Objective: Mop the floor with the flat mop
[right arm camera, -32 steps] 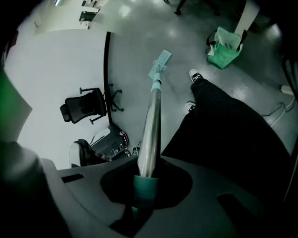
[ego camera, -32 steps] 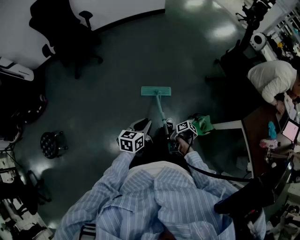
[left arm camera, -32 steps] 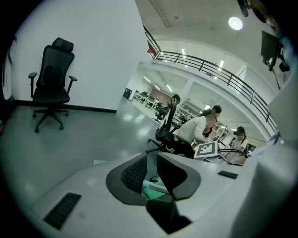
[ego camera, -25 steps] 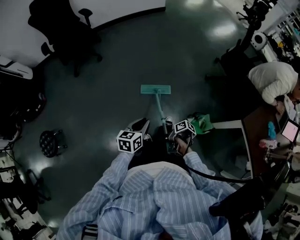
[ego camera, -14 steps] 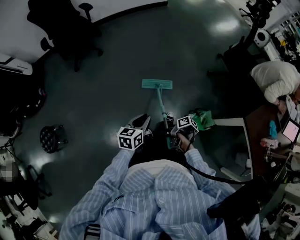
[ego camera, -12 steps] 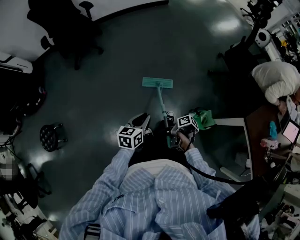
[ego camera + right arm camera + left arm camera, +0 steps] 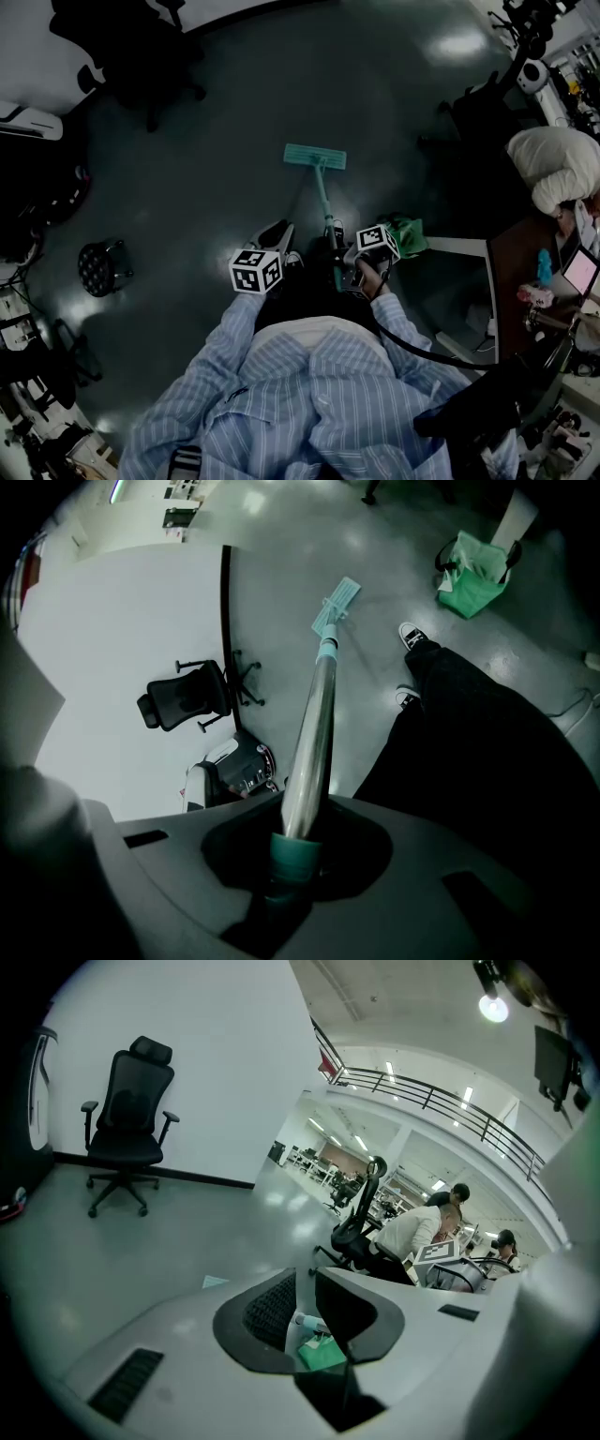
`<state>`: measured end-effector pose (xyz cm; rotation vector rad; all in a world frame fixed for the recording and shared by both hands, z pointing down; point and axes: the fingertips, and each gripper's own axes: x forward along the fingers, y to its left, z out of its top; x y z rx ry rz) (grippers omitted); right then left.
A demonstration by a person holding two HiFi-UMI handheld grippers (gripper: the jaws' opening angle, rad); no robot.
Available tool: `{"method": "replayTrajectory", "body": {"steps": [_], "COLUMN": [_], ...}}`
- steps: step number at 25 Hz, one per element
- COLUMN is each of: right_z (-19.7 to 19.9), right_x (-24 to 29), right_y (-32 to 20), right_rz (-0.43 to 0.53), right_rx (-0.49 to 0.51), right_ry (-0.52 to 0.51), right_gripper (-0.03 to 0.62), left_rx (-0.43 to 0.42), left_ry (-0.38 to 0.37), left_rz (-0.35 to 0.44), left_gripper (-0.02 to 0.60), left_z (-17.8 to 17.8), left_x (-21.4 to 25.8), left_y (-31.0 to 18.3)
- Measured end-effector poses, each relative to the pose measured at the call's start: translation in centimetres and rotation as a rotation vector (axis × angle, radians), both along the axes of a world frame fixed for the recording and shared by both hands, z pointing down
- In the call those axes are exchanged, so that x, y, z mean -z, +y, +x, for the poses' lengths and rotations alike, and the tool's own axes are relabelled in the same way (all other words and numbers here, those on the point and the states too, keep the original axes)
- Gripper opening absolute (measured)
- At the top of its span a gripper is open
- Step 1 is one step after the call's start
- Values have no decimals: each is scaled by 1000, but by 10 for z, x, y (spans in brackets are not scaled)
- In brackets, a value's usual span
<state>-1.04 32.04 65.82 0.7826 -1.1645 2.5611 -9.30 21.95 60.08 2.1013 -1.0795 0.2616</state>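
Mop (image 7: pixel 316 158) pushed farther across glossy floor (image 7: pixel 234 122)

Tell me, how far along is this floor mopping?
Done: the flat mop head is down flat on the floor. In hand: the right gripper is shut on the mop handle; the left gripper, jaws slightly apart, is off it. Left: the floor shows only glare and no clear wet trail, so how much has been mopped can't be told.

I see a black office chair (image 7: pixel 127 1124) by the white wall (image 7: pixel 216 1072), a green bag (image 7: pixel 409 236), and a round stool (image 7: pixel 98 267) well apart.
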Motion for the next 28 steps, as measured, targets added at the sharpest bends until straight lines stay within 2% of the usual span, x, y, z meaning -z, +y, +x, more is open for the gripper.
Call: {"method": "replayTrajectory", "body": {"steps": [10,22,28], "right_z": [38,100,112], "right_x": [3,4,0], "right_y": [-49,-145,-197], "right_rz": [-10,-3,2], "right_rx": [43,124,152], "right_ry": [-7,-12,-11], "right_gripper": [44,44,46], "left_rx": [29,89,87], "left_ry": [-11,-35,-60], "left_rz": [-16,31,57], "left_gripper": [69,69,69], "left_z": [36,92,103], "left_x": [1,20,31], "left_y": [-56,-145,-192]}}
